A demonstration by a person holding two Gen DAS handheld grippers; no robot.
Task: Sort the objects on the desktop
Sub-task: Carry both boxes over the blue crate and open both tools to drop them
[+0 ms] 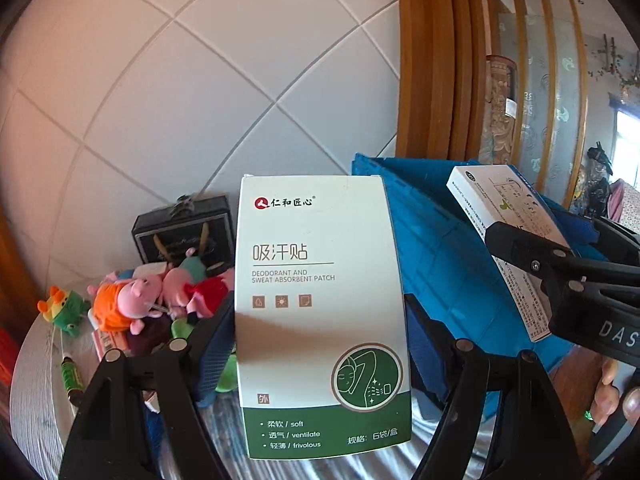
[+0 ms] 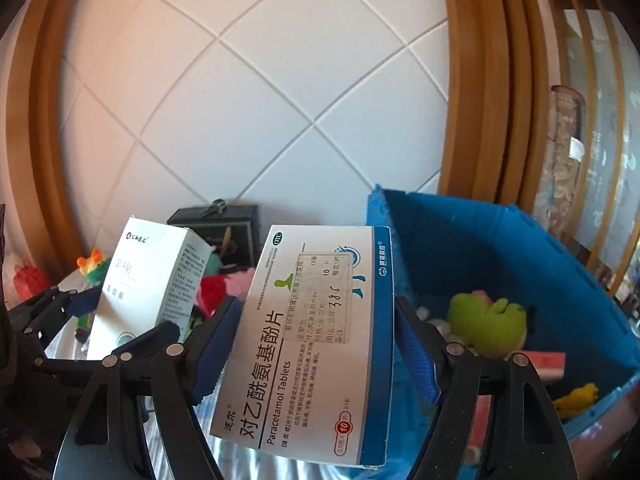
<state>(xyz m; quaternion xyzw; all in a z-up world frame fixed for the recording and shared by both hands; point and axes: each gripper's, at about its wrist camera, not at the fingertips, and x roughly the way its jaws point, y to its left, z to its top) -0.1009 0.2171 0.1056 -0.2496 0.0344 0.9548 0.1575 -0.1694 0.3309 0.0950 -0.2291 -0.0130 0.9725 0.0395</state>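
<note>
My left gripper (image 1: 320,344) is shut on a white and green sweat-patch box (image 1: 320,300), held upright above the table; the same box (image 2: 148,280) shows at the left of the right wrist view. My right gripper (image 2: 310,348) is shut on a white and blue Paracetamol tablet box (image 2: 312,340), tilted, which also shows at the right of the left wrist view as the tablet box (image 1: 508,216). A blue crate (image 2: 520,248) stands just right of both boxes, with a green plush (image 2: 486,324) and other small items inside.
On the table's left lies a heap of pink plush pigs (image 1: 160,292), a green frog toy (image 1: 64,308) and a small green bottle (image 1: 71,378). A dark box (image 1: 184,228) stands against the tiled wall. A wooden door frame (image 1: 432,60) rises behind the crate.
</note>
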